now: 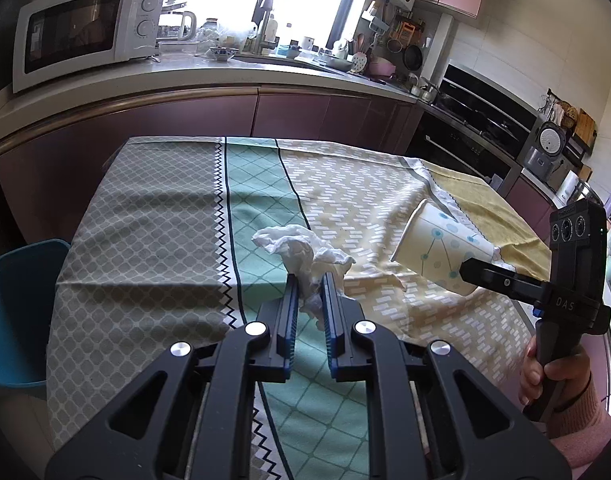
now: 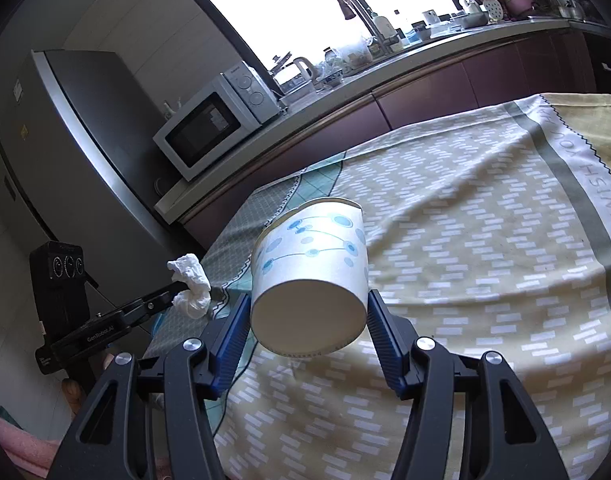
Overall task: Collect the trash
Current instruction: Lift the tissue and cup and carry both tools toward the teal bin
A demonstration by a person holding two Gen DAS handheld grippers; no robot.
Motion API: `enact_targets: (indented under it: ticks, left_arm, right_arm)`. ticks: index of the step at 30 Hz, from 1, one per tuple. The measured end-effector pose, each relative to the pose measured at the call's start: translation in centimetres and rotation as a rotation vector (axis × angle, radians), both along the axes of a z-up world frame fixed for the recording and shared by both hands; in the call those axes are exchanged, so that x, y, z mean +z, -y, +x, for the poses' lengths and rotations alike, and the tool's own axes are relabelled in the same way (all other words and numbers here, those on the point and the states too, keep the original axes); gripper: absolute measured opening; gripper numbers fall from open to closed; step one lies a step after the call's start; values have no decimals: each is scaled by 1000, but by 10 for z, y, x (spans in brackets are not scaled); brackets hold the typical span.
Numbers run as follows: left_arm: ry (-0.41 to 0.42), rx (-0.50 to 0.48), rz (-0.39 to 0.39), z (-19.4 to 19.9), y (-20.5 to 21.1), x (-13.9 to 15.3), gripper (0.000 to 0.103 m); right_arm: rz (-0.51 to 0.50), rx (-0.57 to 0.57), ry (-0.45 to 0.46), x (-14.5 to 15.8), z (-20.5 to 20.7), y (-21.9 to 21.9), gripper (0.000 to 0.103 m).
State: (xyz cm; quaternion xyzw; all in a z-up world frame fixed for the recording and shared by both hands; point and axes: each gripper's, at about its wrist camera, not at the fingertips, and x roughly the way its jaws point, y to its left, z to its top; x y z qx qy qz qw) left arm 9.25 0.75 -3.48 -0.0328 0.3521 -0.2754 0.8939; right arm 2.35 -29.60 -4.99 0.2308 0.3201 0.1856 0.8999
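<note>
A crumpled white tissue (image 1: pixel 301 252) is pinched between the blue pads of my left gripper (image 1: pixel 310 280), which is shut on it just above the patterned tablecloth (image 1: pixel 145 220). In the right wrist view the same tissue (image 2: pixel 191 284) hangs at the tip of the left gripper (image 2: pixel 177 292), off the table's left edge. My right gripper (image 2: pixel 308 300) is shut on a white paper cup (image 2: pixel 309 256) with blue dots, its pads pressing both sides near the base. The cup (image 1: pixel 437 244) is tilted, with its mouth pointing away from the right gripper (image 1: pixel 471 276).
A blue bin (image 1: pixel 21 308) stands on the floor at the table's left side. Behind the table runs a counter with a microwave (image 1: pixel 73 32), a sink and kitchenware. A grey fridge (image 2: pixel 65 140) is at the left. A hand (image 1: pixel 545 372) grips the right tool's handle.
</note>
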Motion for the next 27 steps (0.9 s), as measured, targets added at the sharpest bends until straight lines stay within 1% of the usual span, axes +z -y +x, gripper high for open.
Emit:
enact_targets:
  ticks: [8, 18, 27]
  left_arm:
    - [43, 43, 7, -9, -26, 11, 12]
    - [65, 120, 16, -17, -66, 19, 12]
    - [77, 190, 19, -23, -101, 24, 12]
  right_arm:
    - [2, 99, 41, 15, 12, -34, 56]
    - [5, 199, 48, 20, 26, -76, 56]
    - [-5, 264, 48, 22, 35, -108, 56]
